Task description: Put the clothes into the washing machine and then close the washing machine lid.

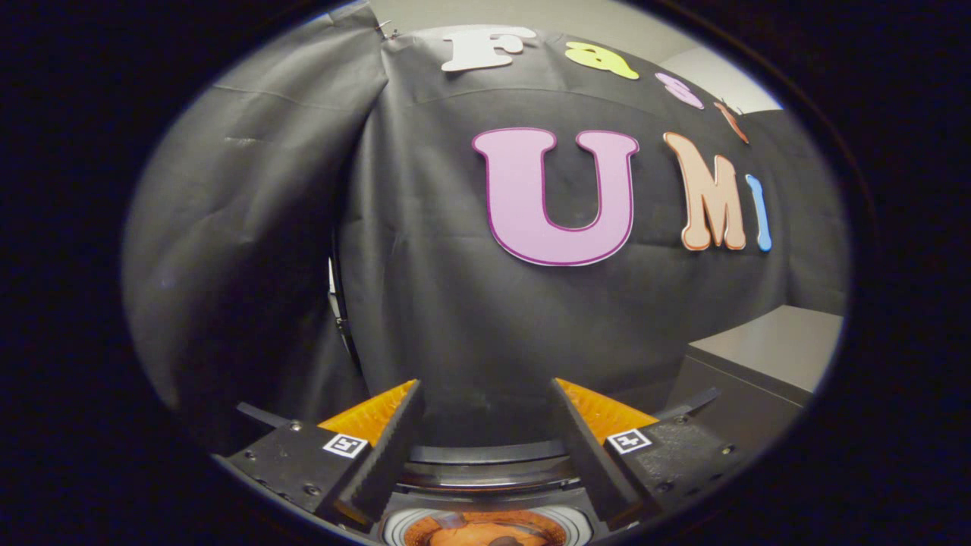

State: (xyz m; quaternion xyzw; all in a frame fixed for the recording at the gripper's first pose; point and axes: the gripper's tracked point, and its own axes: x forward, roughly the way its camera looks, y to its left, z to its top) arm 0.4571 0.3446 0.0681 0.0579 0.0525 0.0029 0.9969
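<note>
Washing machine (485,470) below the tongs (485,394) — fingers wide apart, holding nothing

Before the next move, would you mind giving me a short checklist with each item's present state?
1. Gripper fingers open, nothing between them: ok.
2. Washing machine just below the fingers, its round rim in sight: ok.
3. Clothes: something orange shows inside the round opening; whether it is all the clothes: cannot tell.
4. Lid closed: cannot tell; its position is not clear from here.
5. Grey cabinet stands apart from the fingers: ok.
</note>
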